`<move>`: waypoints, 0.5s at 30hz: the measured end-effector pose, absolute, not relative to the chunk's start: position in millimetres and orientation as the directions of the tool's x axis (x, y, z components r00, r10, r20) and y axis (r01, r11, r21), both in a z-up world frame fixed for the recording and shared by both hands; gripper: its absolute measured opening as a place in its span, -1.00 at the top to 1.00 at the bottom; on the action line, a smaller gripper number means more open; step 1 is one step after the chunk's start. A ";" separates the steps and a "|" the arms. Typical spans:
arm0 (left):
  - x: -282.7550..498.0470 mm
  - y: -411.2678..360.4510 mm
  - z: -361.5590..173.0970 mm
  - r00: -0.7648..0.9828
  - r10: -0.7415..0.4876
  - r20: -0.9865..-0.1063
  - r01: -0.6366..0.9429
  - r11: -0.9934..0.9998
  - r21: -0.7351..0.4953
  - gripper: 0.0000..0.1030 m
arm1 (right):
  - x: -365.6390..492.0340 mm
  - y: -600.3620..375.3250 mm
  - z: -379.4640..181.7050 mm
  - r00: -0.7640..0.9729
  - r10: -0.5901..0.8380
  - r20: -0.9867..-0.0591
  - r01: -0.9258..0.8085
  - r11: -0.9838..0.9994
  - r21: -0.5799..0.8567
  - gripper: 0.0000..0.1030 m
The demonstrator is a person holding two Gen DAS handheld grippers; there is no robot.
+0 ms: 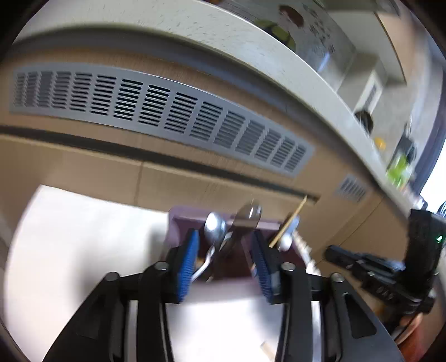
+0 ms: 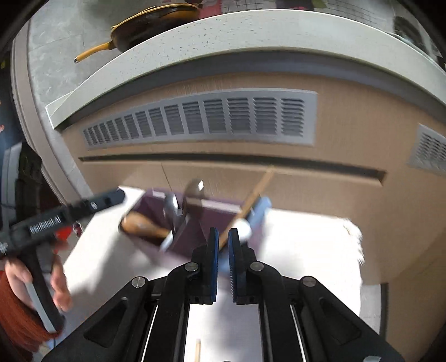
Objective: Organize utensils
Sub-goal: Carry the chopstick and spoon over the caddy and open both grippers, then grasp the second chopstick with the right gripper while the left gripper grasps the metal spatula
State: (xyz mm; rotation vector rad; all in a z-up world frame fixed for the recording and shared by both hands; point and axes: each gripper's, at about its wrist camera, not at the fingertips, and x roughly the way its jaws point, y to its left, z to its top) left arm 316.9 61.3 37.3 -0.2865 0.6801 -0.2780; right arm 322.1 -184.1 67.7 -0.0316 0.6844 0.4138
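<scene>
Bin [image 2: 195, 239], purple, on white table [image 2: 306, 245]; spoons [image 1: 216, 229] and chopstick [image 2: 255, 195] stand inside, at 12 o'clock of both tools.
Left gripper [image 1: 225, 267]: spread, empty.
Right gripper [image 2: 222, 250]: nearly closed, apparently empty.
Risk: a careless reach could tip the bin.

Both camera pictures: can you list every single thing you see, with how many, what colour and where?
Purple box-shaped utensil holder: one, on the white surface.
Shiny metal spoons: two, silver, standing in the holder.
Brown wooden handle: one, in the holder's left part.
Thin wooden stick: one, tan, leaning out of the holder.
Pale blue utensil: one, beside the stick.
Grey slotted vent panel: one long, on the beige cabinet.
Yellow pan: one, on the countertop.
Left gripper: black, blue pads, open.
Right gripper: black, blue pads, nearly closed, empty.
</scene>
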 end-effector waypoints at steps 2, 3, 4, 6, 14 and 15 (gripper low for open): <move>300.4 60.3 31.5 0.735 -0.296 -0.610 0.150 0.949 -0.278 0.14 | 308.0 -188.9 57.4 0.691 0.334 -0.641 -0.367 0.926 0.087 0.85; 293.3 60.2 27.0 0.728 -0.282 -0.625 0.146 0.954 -0.261 0.14 | 299.8 -191.1 51.4 0.686 0.324 -0.652 -0.364 0.928 0.077 0.85; 284.3 60.5 20.0 0.713 -0.274 -0.645 0.143 0.958 -0.250 0.14 | 288.5 -191.0 43.2 0.676 0.308 -0.670 -0.363 0.930 0.061 0.85; 266.3 56.0 2.8 0.676 -0.259 -0.690 0.129 0.963 -0.235 0.14 | 270.4 -193.0 29.0 0.664 0.283 -0.692 -0.357 0.933 0.040 0.83; 211.9 50.3 -50.0 0.554 -0.218 -0.804 0.051 0.972 -0.229 0.14 | 211.0 -187.4 -39.3 0.536 0.299 -0.790 -0.393 0.916 0.081 0.48; 206.9 50.1 -52.6 0.548 -0.216 -0.808 0.047 0.972 -0.229 0.14 | 207.3 -186.3 -44.1 0.525 0.299 -0.797 -0.398 0.914 0.080 0.48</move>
